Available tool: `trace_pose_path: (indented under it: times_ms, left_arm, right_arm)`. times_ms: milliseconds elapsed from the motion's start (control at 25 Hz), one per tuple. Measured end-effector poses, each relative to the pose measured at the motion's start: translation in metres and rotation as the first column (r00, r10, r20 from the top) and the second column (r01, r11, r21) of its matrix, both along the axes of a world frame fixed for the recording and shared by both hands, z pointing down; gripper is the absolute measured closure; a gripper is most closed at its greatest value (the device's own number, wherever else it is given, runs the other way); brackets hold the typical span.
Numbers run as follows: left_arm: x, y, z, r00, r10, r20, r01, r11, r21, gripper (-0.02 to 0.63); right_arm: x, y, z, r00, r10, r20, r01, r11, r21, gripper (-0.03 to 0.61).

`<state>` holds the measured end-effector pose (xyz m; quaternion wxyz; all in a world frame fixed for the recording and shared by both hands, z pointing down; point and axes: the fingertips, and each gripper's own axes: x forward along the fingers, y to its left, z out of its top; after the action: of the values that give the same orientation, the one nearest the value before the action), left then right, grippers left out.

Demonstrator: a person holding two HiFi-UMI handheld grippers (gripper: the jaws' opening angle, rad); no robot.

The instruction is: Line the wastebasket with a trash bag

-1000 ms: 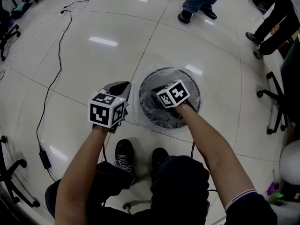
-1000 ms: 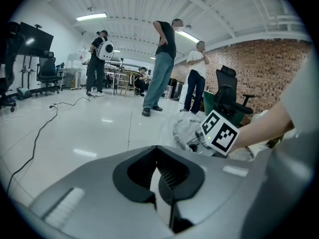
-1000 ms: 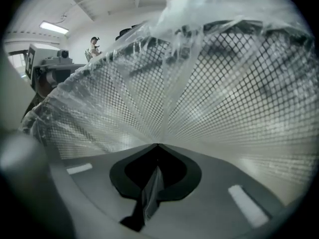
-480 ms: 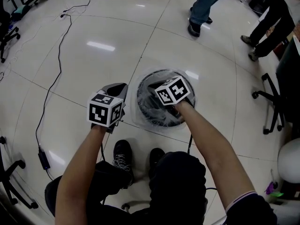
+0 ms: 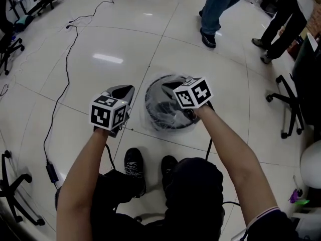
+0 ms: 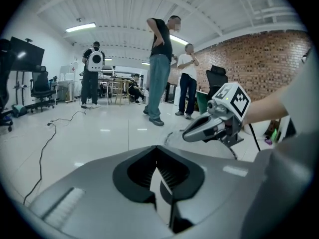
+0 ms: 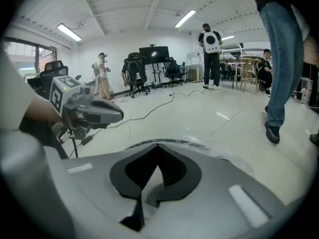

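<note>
Now the left gripper [image 5: 123, 90], just left of the wastebasket [image 5: 149, 97] on the floor [image 5: 100, 44], sits slightly higher than a second ago, its fingers pressed together with nothing between them. The wastebasket stands where it did, in the middle, just beyond the person's shoes. The clear trash bag [image 5: 165, 114] lies crinkled inside it, its edge spilling over the rim on the left and near sides.

The bigger change is on the right. The right gripper [image 7: 157, 146], down inside the basket a second ago, has lifted out and hangs over the near right rim, fingers likewise closed and empty. Neither gripper appears to touch the bag. The pressing-in looks to be over: the liner seems seated and folded over the rim, so the task is probably done or nearly so, with at most the overhang left to tidy.
</note>
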<state>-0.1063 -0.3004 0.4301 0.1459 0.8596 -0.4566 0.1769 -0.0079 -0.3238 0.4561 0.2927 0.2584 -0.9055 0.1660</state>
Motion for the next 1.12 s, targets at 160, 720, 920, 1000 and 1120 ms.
trace_pose_path:
  times_ms: [160, 720, 920, 1000, 1120]
  left_arm:
    - [0.002, 0.006, -0.037, 0.999, 0.032, -0.020, -0.031, 0.997, 0.070, 0.603]
    - [0.081, 0.062, -0.115, 0.983, 0.179, -0.049, -0.164, 0.962, 0.220, 0.602]
    - [0.089, 0.075, -0.131, 0.980, 0.174, -0.092, -0.147, 0.958, 0.247, 0.602]
    - [0.089, 0.079, -0.134, 0.980, 0.169, -0.102, -0.138, 0.957, 0.254, 0.603]
    - [0.093, 0.086, -0.137, 0.979, 0.168, -0.113, -0.134, 0.957, 0.259, 0.602]
  right_arm:
    - [0.012, 0.016, -0.039, 0.997, 0.043, 0.062, -0.048, 0.996, 0.076, 0.577]
    - [0.079, 0.067, -0.151, 0.935, 0.217, 0.281, -0.293, 0.918, 0.266, 0.577]
    - [0.078, 0.091, -0.170, 0.925, 0.215, 0.312, -0.311, 0.901, 0.302, 0.577]
    - [0.077, 0.100, -0.173, 0.924, 0.210, 0.319, -0.314, 0.894, 0.321, 0.577]
    - [0.083, 0.108, -0.169, 0.927, 0.213, 0.309, -0.314, 0.889, 0.332, 0.577]
